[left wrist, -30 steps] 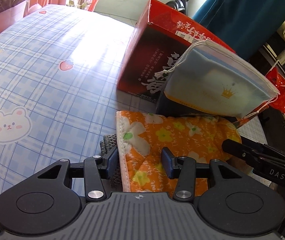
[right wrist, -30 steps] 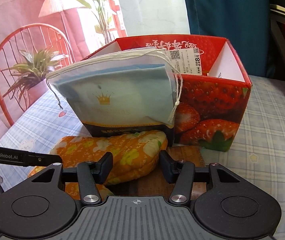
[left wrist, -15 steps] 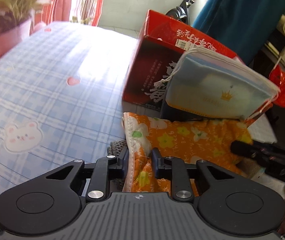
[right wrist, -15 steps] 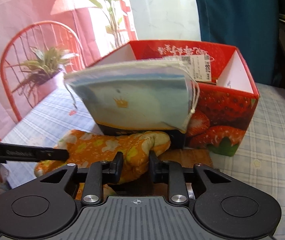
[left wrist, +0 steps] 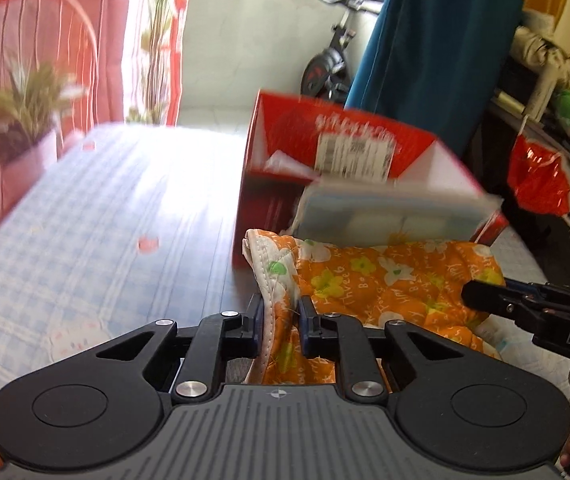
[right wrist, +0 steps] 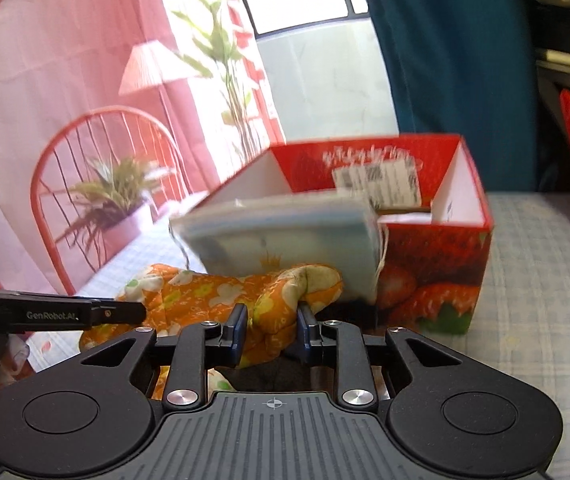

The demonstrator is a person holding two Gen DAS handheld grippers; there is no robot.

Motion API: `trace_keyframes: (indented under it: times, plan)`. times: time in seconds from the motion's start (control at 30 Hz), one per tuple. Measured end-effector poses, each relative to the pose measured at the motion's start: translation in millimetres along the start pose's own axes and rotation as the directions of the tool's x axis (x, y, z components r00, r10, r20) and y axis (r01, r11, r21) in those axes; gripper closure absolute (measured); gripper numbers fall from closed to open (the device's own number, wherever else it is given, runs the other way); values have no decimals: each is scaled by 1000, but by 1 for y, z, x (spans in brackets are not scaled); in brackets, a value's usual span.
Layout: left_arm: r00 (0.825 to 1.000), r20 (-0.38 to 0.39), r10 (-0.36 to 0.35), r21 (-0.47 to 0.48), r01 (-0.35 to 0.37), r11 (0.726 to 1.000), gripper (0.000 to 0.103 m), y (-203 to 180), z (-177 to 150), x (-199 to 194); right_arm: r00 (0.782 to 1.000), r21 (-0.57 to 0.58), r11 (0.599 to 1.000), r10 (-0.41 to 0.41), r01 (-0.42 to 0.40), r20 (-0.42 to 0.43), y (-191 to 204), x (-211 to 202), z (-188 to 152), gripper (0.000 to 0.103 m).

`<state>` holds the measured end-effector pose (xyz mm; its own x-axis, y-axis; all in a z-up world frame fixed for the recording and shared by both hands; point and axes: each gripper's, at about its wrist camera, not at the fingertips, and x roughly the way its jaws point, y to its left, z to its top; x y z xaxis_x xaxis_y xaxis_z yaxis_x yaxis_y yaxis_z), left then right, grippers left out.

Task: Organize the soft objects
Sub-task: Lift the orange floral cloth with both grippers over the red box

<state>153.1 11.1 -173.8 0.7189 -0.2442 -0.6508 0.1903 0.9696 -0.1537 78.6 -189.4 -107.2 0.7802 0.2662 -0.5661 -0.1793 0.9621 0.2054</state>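
An orange flowered oven mitt [left wrist: 385,276] hangs stretched between both grippers, just above the table. My left gripper [left wrist: 281,320] pinches its white-edged cuff, and its jaws are still closing on the fabric. My right gripper [right wrist: 271,328] is shut on the mitt's [right wrist: 213,292] rounded far end. Behind the mitt a light blue drawstring bag [left wrist: 389,212] leans against a red strawberry box [left wrist: 285,128] with an open top. The right wrist view shows the same bag [right wrist: 285,236] and box [right wrist: 437,268].
A blue plaid tablecloth [left wrist: 85,220] covers the table, whose edge runs along the left. A potted plant [left wrist: 17,120] and a red chair [right wrist: 97,152] stand beyond that edge. A red plastic bag [left wrist: 537,184] hangs at the right by a cluttered shelf.
Both grippers went from open around the mitt to pinching it. Both have since risen, lifting the mitt off the table, and the box's open top has come into sight.
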Motion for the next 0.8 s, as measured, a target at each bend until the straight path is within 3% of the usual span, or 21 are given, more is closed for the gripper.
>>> trace_keyframes:
  times: [0.13, 0.27, 0.5, 0.8]
  plan:
    - [988, 153, 12, 64, -22, 998, 86, -14, 26, -30, 998, -10, 1000, 16, -15, 68, 2, -16, 16, 80]
    - [969, 245, 23, 95, -48, 994, 86, -25, 51, -44, 990, -39, 999, 36, -31, 134, 3, -28, 37, 80]
    - [959, 285, 4, 91, -31, 995, 87, -38, 87, -33, 980, -87, 996, 32, -15, 194, 0, -27, 79, 81]
    - [960, 281, -15, 123, -21, 992, 87, -44, 122, 7, 983, -102, 995, -1, 21, 186, -26, 6, 125, 81]
